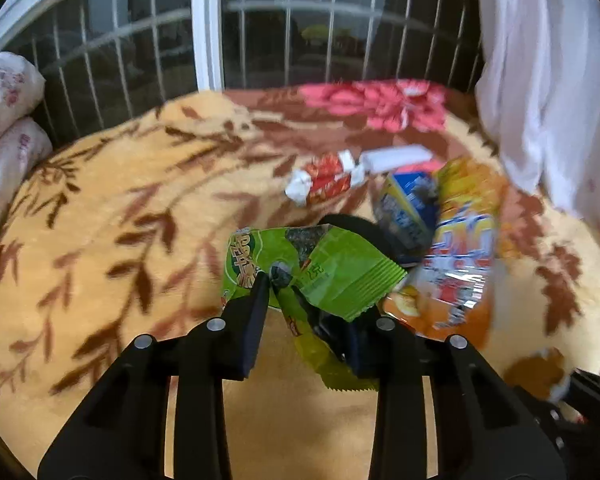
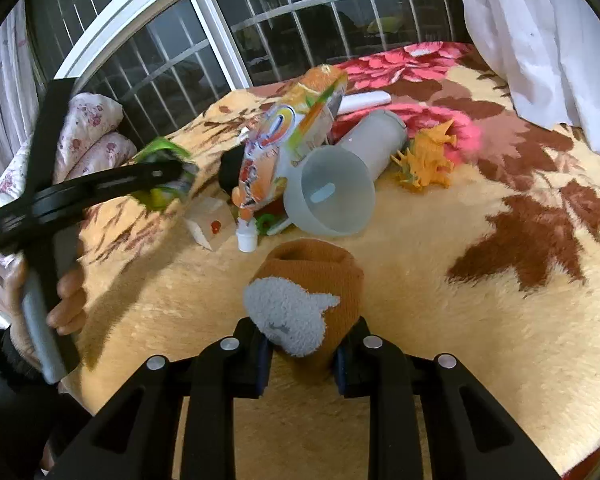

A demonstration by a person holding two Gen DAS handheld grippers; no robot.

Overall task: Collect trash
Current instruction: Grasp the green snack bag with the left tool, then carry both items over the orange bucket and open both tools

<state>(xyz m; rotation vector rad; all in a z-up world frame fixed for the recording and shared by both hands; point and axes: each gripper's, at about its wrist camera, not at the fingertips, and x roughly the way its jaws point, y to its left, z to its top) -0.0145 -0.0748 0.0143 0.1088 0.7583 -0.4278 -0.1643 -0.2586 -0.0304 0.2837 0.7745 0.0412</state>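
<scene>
My left gripper is shut on a green snack wrapper and holds it above the blanket. The same gripper and green wrapper show at the left of the right wrist view. An orange snack bag, a blue and yellow packet and a red and white wrapper lie just beyond. My right gripper is shut on a brown sock with a grey patch, low over the blanket. An orange juice pouch lies ahead of it.
A floral blanket covers the bed. A translucent grey cup, an orange toy dinosaur, a small wooden block and a white tube lie on it. Pillows at left, barred window behind, white curtain at right.
</scene>
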